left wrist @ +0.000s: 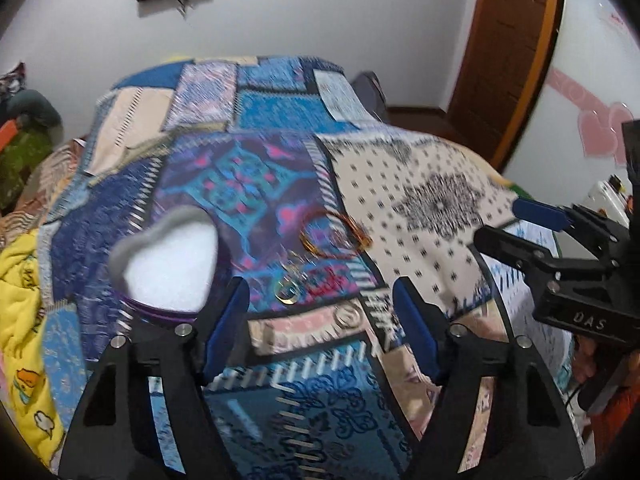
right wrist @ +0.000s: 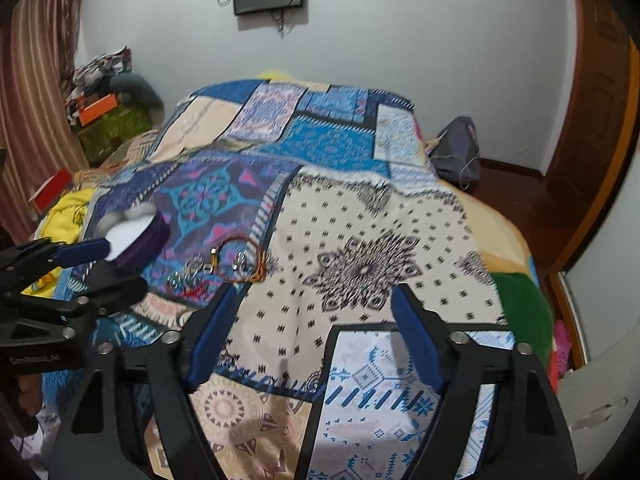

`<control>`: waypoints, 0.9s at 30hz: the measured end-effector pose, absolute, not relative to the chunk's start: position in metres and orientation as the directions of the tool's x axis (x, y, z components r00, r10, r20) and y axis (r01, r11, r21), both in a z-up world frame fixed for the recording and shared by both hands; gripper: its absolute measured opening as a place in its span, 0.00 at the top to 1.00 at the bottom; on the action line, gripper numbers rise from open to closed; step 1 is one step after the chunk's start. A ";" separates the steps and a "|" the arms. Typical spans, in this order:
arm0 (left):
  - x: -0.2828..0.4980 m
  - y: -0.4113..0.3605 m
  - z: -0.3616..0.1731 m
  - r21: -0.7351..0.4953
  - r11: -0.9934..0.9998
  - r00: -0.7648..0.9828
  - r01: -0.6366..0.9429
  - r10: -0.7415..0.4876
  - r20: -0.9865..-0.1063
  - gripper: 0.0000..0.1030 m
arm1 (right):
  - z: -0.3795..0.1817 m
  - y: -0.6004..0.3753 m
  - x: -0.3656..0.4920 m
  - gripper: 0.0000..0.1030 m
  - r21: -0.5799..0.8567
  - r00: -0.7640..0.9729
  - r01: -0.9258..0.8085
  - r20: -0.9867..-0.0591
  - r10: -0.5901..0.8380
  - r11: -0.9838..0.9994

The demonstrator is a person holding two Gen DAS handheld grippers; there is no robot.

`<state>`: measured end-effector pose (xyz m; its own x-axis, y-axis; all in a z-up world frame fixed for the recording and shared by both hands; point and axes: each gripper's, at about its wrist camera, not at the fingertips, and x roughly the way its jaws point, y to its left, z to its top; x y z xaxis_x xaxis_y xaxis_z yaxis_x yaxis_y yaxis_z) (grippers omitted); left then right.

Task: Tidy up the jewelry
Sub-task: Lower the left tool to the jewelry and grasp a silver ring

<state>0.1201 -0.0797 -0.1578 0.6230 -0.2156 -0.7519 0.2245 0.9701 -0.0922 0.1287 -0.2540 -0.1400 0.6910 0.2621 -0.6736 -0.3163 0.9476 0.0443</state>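
With both grippers' fingers apart and empty, you're at the approach: the jewelry [left wrist: 320,248] lies loose on the bed [left wrist: 420,184] beside the heart-shaped box [left wrist: 168,256], so next lower your left gripper [left wrist: 320,328] onto one piece.

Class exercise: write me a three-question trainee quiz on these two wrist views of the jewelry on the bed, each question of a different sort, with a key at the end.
1. True or false: both the left gripper and the right gripper are open and hold nothing.
2. Multiple choice: the heart-shaped box lies where, relative to the bangles, in the left wrist view? A) left of them B) right of them C) on top of them
3. Fill in: the jewelry rests on a patchwork ____.

Key: 1 true; 2 A; 3 quilt
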 end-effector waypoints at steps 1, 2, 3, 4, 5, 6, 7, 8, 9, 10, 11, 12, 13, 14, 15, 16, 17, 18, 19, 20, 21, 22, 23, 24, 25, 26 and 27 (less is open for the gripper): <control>0.121 -0.081 -0.160 -0.102 0.967 0.610 0.232 -0.226 -0.759 0.38 | -0.142 -0.253 0.130 0.36 0.050 0.684 -0.321 -0.678 0.268 0.946; 0.122 -0.083 -0.166 -0.118 0.963 0.587 0.242 -0.242 -0.773 0.40 | -0.144 -0.253 0.131 0.39 0.061 0.672 -0.331 -0.685 0.280 0.942; 0.124 -0.084 -0.171 -0.132 0.959 0.566 0.250 -0.255 -0.784 0.45 | -0.145 -0.253 0.132 0.41 0.071 0.662 -0.341 -0.690 0.292 0.938; 0.125 -0.085 -0.175 -0.146 0.956 0.546 0.257 -0.268 -0.794 0.49 | -0.147 -0.252 0.133 0.41 0.079 0.654 -0.348 -0.694 0.303 0.934; 0.127 -0.086 -0.180 -0.161 0.952 0.526 0.261 -0.280 -0.803 0.52 | -0.148 -0.252 0.133 0.42 0.086 0.646 -0.356 -0.697 0.312 0.930; 0.129 -0.086 -0.184 -0.172 0.949 0.511 0.263 -0.288 -0.810 0.55 | -0.150 -0.250 0.133 0.42 0.089 0.641 -0.362 -0.699 0.317 0.928; 0.132 -0.086 -0.190 -0.185 0.947 0.491 0.261 -0.296 -0.820 0.58 | -0.151 -0.249 0.134 0.42 0.090 0.638 -0.366 -0.700 0.321 0.926; 0.134 -0.086 -0.194 -0.194 0.947 0.478 0.255 -0.297 -0.826 0.59 | -0.152 -0.248 0.135 0.43 0.097 0.631 -0.374 -0.702 0.330 0.922; 0.138 -0.085 -0.199 -0.204 0.948 0.465 0.243 -0.299 -0.833 0.61 | -0.154 -0.247 0.135 0.43 0.105 0.623 -0.380 -0.705 0.338 0.919; 0.140 -0.084 -0.202 -0.213 0.948 0.461 0.236 -0.302 -0.835 0.63 | -0.155 -0.246 0.136 0.43 0.111 0.617 -0.385 -0.708 0.345 0.916; 0.141 -0.083 -0.203 -0.221 0.947 0.463 0.233 -0.308 -0.832 0.63 | -0.157 -0.245 0.137 0.45 0.118 0.605 -0.395 -0.713 0.354 0.911; 0.143 -0.083 -0.203 -0.226 0.946 0.465 0.234 -0.312 -0.828 0.63 | -0.159 -0.243 0.138 0.47 0.122 0.596 -0.402 -0.718 0.360 0.908; 0.144 -0.083 -0.203 -0.227 0.945 0.465 0.237 -0.315 -0.827 0.63 | -0.160 -0.242 0.138 0.48 0.124 0.589 -0.407 -0.721 0.364 0.905; 0.145 -0.084 -0.204 -0.228 0.943 0.464 0.241 -0.319 -0.826 0.63 | -0.162 -0.241 0.140 0.49 0.126 0.583 -0.411 -0.725 0.367 0.903; 0.147 -0.086 -0.206 -0.230 0.941 0.462 0.248 -0.323 -0.826 0.64 | -0.163 -0.241 0.142 0.50 0.132 0.578 -0.411 -0.727 0.370 0.902; 0.147 -0.088 -0.206 -0.228 0.940 0.460 0.255 -0.326 -0.826 0.68 | -0.164 -0.240 0.143 0.51 0.141 0.572 -0.409 -0.730 0.374 0.902; 0.147 -0.090 -0.206 -0.218 0.940 0.461 0.264 -0.321 -0.827 0.71 | -0.166 -0.241 0.145 0.53 0.160 0.563 -0.407 -0.732 0.385 0.899; 0.147 -0.091 -0.207 -0.202 0.942 0.464 0.270 -0.311 -0.830 0.80 | -0.166 -0.241 0.147 0.54 0.174 0.557 -0.405 -0.732 0.393 0.898; 0.149 -0.092 -0.209 -0.193 0.942 0.464 0.274 -0.306 -0.831 0.80 | -0.167 -0.242 0.149 0.54 0.193 0.549 -0.403 -0.732 0.405 0.895; 0.149 -0.091 -0.209 -0.196 0.940 0.465 0.279 -0.310 -0.829 0.80 | -0.168 -0.242 0.149 0.55 0.205 0.544 -0.402 -0.731 0.413 0.892; 0.149 -0.090 -0.209 -0.205 0.938 0.466 0.279 -0.319 -0.826 0.80 | -0.168 -0.242 0.151 0.55 0.220 0.537 -0.402 -0.729 0.424 0.889; 0.148 -0.087 -0.208 -0.211 0.938 0.465 0.276 -0.323 -0.824 0.80 | -0.168 -0.241 0.151 0.55 0.227 0.533 -0.403 -0.729 0.429 0.887; 0.148 -0.085 -0.207 -0.214 0.939 0.468 0.271 -0.323 -0.823 0.80 | -0.168 -0.240 0.152 0.55 0.230 0.529 -0.406 -0.729 0.433 0.884; 0.147 -0.080 -0.204 -0.219 0.941 0.476 0.259 -0.322 -0.818 0.80 | -0.168 -0.238 0.152 0.55 0.231 0.526 -0.411 -0.730 0.436 0.882; 0.146 -0.076 -0.202 -0.226 0.941 0.482 0.252 -0.324 -0.814 0.80 | -0.169 -0.235 0.153 0.56 0.234 0.519 -0.418 -0.731 0.443 0.878; 0.145 -0.072 -0.200 -0.229 0.942 0.488 0.245 -0.324 -0.810 0.80 | -0.169 -0.232 0.153 0.57 0.237 0.513 -0.424 -0.732 0.448 0.874; 0.144 -0.068 -0.198 -0.229 0.944 0.496 0.238 -0.321 -0.807 0.80 | -0.170 -0.228 0.154 0.58 0.240 0.504 -0.435 -0.734 0.456 0.868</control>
<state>0.1442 -0.0681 -0.1978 0.4955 -0.3207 -0.8072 0.2379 0.9439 -0.2290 0.1537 -0.2279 -0.1700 0.5041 0.4557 -0.7337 -0.4354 0.8677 0.2398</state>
